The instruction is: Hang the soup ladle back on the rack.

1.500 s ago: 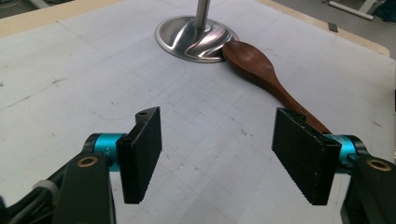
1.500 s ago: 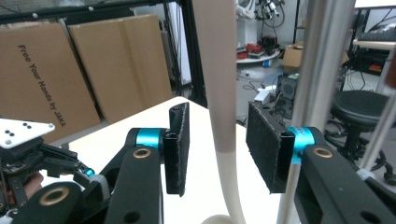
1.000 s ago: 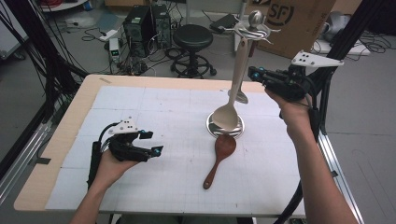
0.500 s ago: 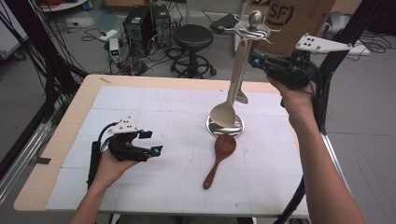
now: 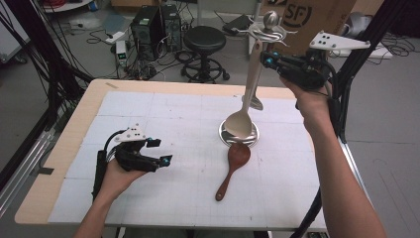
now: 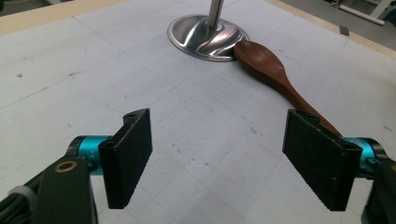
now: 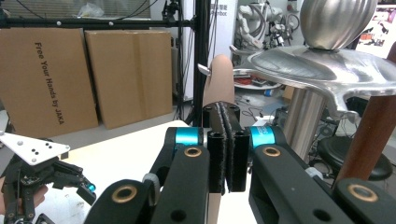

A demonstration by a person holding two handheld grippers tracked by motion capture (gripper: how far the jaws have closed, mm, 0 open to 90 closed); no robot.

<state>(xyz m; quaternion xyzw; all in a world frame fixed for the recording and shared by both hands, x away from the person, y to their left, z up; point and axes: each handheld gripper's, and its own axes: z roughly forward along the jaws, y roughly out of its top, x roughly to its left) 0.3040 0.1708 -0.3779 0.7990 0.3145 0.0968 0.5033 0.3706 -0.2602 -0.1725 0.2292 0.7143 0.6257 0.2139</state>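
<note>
Right gripper [image 5: 267, 60]: raised beside the top of the polished steel utensil stand [image 5: 239, 134]; its jaws are pressed together on the upper handle of the pale beige long-handled spoon [image 5: 247, 101], whose rounded tip [image 7: 218, 79] rises above the pads in the right gripper view.
Pale spoon: hangs tilted, bowl low over the stand's round base; whether its tip rests on a hook of the stand I cannot tell, the crown being small and crowded in the high view.
Left gripper [image 5: 161, 151]: low over the white gridded worktop [image 5: 163, 114], well left of the stand; jaws spread with nothing between them, and they have just been opening a little wider.
Dark brown wooden spoon [image 5: 232, 166]: lies flat on the worktop, bowl touching the front edge of the stand's base, handle pointing toward the person.
</note>
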